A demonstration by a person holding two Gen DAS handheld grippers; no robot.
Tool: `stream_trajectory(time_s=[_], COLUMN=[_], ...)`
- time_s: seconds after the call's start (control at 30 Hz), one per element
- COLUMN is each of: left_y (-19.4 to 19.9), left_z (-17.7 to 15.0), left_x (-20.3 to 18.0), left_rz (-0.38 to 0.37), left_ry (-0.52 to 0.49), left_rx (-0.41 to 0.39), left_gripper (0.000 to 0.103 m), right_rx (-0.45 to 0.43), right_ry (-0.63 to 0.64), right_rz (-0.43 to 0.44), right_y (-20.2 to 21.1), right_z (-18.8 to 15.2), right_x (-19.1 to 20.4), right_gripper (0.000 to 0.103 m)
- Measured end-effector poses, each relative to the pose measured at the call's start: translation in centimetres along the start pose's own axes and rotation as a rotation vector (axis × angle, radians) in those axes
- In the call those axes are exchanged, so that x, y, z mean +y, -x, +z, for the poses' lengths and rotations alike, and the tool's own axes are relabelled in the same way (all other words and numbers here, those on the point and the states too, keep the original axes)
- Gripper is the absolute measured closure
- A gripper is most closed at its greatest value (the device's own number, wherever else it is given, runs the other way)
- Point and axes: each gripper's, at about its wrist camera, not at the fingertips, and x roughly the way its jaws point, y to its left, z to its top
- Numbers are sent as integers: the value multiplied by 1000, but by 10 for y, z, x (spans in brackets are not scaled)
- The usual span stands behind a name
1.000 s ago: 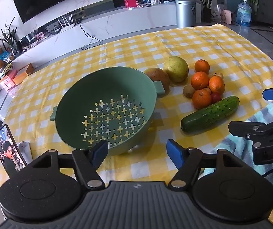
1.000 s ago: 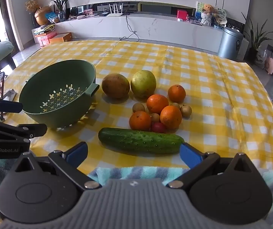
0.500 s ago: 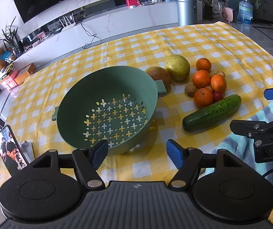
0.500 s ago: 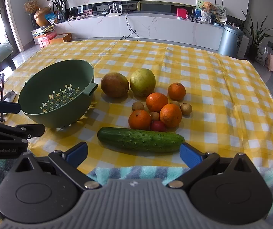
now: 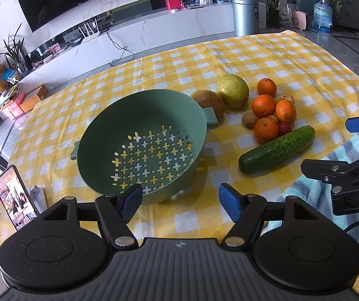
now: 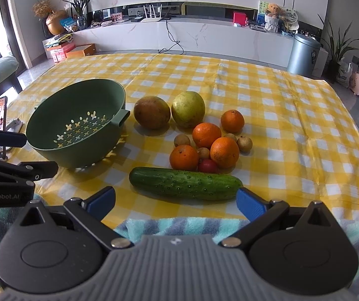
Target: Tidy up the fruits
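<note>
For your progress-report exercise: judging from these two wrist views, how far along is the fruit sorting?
Done: nothing yet; the green colander holds no fruit. In hand: nothing; the left gripper and right gripper are both open and hold nothing. Left: everything. The mango, the pale green fruit, four oranges, the small brown fruits, the small red fruit and the cucumber lie on the tablecloth.

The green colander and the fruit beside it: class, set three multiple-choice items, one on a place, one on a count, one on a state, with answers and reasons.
1. Where does the cucumber lie?
A. in the colander
B. on the cloth, nearer the camera than the oranges
C. on the phone

2. How many oranges?
A. two
B. four
C. six

3. The colander is
A. empty
B. full of fruit
C. upside down

Answers: 1 B, it lies before the oranges; 2 B, four show; 3 A, only its cross-shaped holes show inside.
</note>
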Motion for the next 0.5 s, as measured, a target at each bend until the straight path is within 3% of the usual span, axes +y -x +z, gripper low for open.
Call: stream_trajectory(time_s=[0.5], left_y=[3], left_z=[0], left_x=[-1], left_rz=[1], left_ry=[-6], left_rx=[1], left_gripper=[21], right_rx=[-1], right_ry=[-1], right_rz=[-1], right_y=[3], right_z=[0], right_x=[1], right_gripper=[4])
